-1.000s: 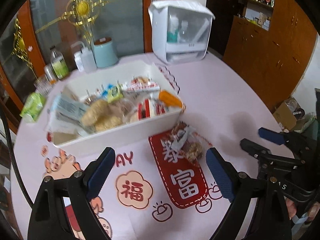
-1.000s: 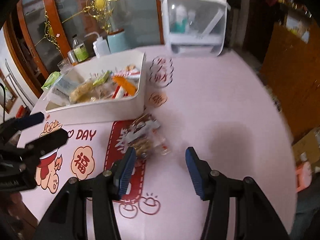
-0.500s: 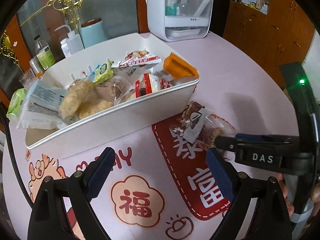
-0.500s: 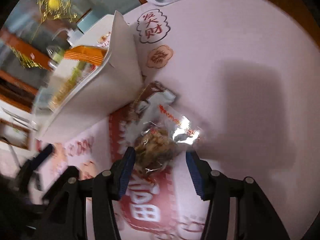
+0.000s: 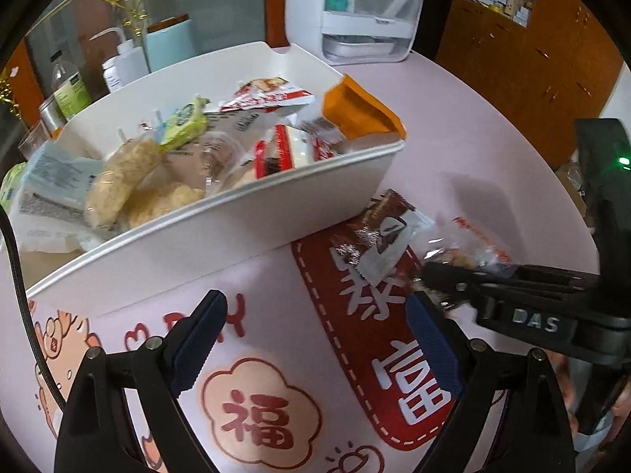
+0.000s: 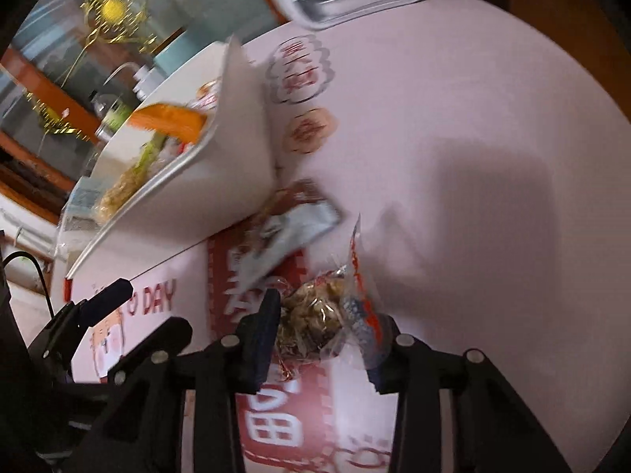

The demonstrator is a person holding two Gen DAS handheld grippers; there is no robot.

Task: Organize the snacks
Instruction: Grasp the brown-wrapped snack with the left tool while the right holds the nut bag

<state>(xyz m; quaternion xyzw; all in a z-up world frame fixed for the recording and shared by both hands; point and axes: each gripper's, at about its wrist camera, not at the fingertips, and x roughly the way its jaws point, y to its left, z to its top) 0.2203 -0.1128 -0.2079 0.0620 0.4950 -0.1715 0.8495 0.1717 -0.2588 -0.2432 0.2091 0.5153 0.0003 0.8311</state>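
Note:
A white bin (image 5: 221, 228) full of snack packets stands on the pink table; it also shows in the right wrist view (image 6: 221, 165). A brown and white wrapper (image 5: 384, 236) lies beside it, and also shows in the right wrist view (image 6: 288, 232). A clear packet of brown snack (image 6: 327, 307) sits between my right gripper's (image 6: 323, 335) fingers, which press on it; the left wrist view shows that packet (image 5: 469, 248) too, with the right gripper (image 5: 437, 280) at it. My left gripper (image 5: 315, 327) is open and empty above the table, in front of the bin.
A white dispenser box (image 5: 355, 8) stands at the back. Bottles and a teal canister (image 5: 169, 43) stand behind the bin. Wooden cabinets (image 5: 532, 39) are at the right. The tablecloth has red printed patches (image 5: 378, 335).
My right gripper moved down to the clear snack packet and closed on it. My left gripper moved closer to the bin and stayed open.

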